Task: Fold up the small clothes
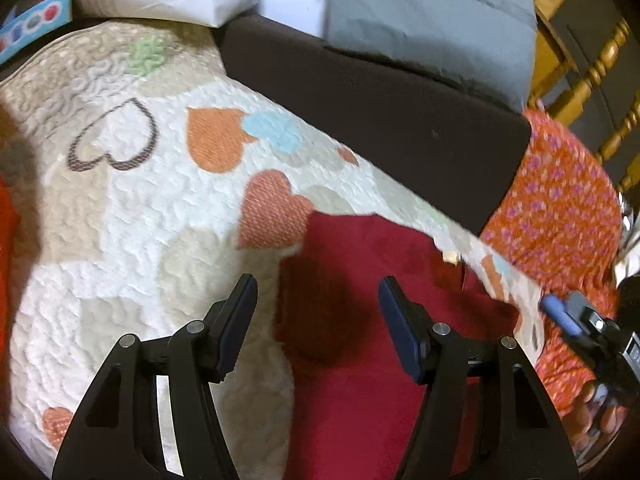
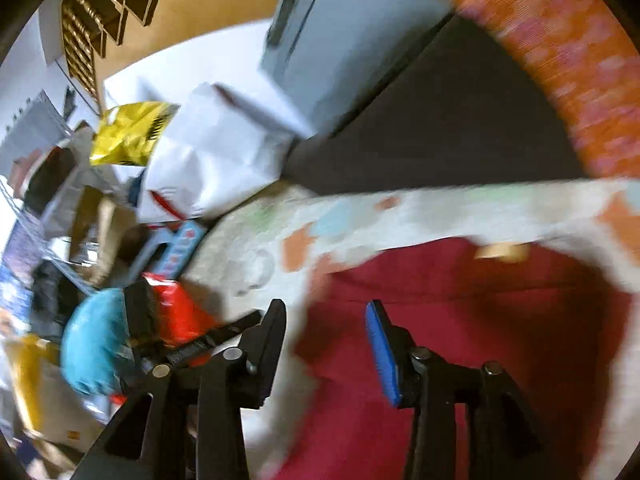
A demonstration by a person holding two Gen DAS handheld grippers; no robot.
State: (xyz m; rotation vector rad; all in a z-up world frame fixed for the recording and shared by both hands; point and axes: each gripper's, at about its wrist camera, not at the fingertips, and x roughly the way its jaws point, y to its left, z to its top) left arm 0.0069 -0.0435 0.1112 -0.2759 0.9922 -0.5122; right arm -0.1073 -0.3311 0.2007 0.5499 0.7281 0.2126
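The left gripper (image 1: 318, 300) hangs released, jaws apart with nothing between them, above a dark red garment (image 1: 360, 360) lying flat on a heart-patterned quilt (image 1: 140, 220). The right gripper (image 2: 326, 320) is likewise released, nothing between its jaws, over the same garment. Beyond the quilt's edge lie a dark brown cushion (image 1: 380, 120) and an orange floral cloth (image 1: 560, 200).

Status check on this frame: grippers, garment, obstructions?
Left gripper open, empty. Right gripper open, empty. Red garment flat on heart quilt. Nothing in the way.
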